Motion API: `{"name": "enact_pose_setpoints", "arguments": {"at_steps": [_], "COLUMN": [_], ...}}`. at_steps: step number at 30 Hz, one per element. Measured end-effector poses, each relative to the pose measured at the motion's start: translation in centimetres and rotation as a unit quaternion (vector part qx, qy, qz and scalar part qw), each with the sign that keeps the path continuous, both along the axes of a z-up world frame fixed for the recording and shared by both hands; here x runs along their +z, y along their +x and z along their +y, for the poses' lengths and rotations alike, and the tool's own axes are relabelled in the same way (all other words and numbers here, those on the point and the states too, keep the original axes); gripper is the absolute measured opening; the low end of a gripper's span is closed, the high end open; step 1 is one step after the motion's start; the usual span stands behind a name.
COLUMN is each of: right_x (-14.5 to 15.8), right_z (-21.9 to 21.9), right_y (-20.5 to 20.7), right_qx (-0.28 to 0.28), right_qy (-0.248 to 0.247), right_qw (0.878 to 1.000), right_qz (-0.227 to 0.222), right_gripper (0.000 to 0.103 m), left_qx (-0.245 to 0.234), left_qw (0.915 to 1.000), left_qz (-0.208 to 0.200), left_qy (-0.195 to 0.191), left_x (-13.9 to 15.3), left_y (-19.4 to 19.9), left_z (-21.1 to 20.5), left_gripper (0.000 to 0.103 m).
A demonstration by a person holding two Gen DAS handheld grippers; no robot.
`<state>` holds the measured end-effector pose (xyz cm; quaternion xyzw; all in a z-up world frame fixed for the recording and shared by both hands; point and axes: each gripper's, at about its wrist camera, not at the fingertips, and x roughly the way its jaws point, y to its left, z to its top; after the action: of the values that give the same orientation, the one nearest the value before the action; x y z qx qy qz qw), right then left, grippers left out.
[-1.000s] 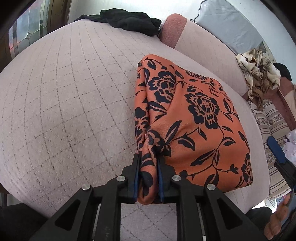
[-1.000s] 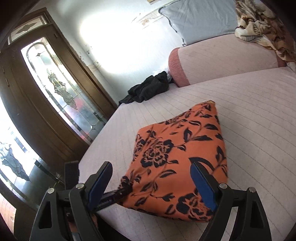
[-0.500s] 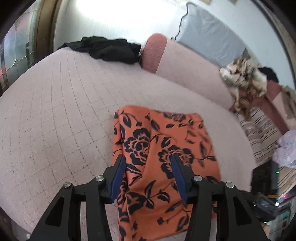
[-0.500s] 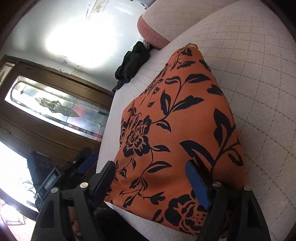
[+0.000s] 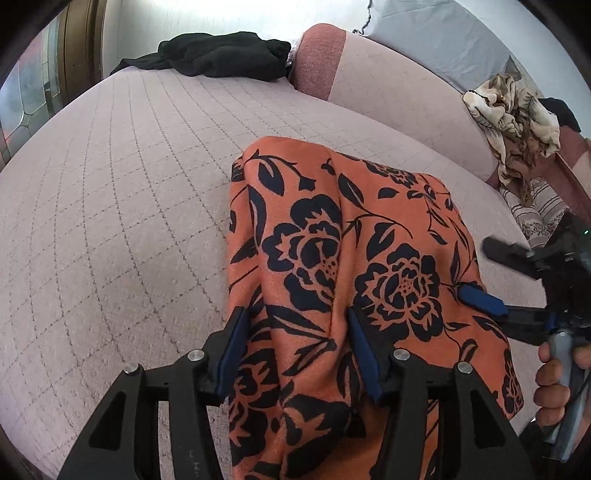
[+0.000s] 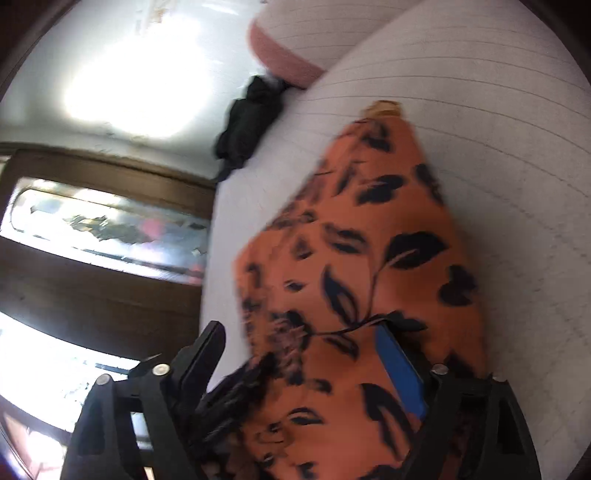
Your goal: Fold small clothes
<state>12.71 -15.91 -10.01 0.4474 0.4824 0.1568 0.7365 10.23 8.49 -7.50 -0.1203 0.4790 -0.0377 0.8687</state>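
Note:
An orange garment with black flowers point(image 5: 354, 266) lies folded on the pale quilted sofa seat point(image 5: 110, 192); it also shows in the right wrist view point(image 6: 373, 266). My left gripper point(image 5: 295, 328) is open, its jaws straddling the near part of the garment, which bulges up between them. My right gripper point(image 6: 299, 339) is open over the garment's near right end; it also shows in the left wrist view point(image 5: 491, 273), held by a hand. The right wrist view is blurred by motion.
A black garment point(image 5: 218, 55) lies at the sofa's far end by a pink bolster point(image 5: 317, 55). A beige patterned cloth point(image 5: 513, 110) hangs on the backrest at right. A grey cushion point(image 5: 436, 33) leans behind. A wooden door with glass point(image 6: 103, 229) stands at left.
My left gripper let go of the garment's corner and opened, then dropped closer over the cloth. My right gripper stayed open and swung closer in over the garment's right end.

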Motion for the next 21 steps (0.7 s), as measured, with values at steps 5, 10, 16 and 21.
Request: {"name": "enact_pose_setpoints", "arguments": {"at_steps": [5, 10, 16, 21], "right_x": [0.0, 4.4, -0.4, 1.9], "right_z": [-1.0, -0.1, -0.4, -1.8], "right_y": [-1.4, 0.5, 6.1, 3.3], "right_qx": [-0.014, -0.019, 0.017, -0.035], "right_qy": [-0.006, -0.002, -0.026, -0.054], "right_qw": [1.000, 0.999, 0.999, 0.998], "right_qz": [0.010, -0.047, 0.023, -0.006], "right_gripper": [0.042, 0.090, 0.082, 0.084], "left_qx": [-0.019, -0.018, -0.025, -0.023], "left_qw": [0.9979, 0.9994, 0.9992, 0.9992], "left_qz": [-0.061, -0.016, -0.020, -0.022], "left_qy": [-0.007, 0.023, 0.025, 0.024], "left_x": [3.5, 0.3, 0.5, 0.3], "left_y": [-2.1, -1.7, -1.9, -1.9], "left_z": [-0.6, -0.9, -0.9, -0.9], "left_gripper": [0.053, 0.058, 0.059, 0.060]}}
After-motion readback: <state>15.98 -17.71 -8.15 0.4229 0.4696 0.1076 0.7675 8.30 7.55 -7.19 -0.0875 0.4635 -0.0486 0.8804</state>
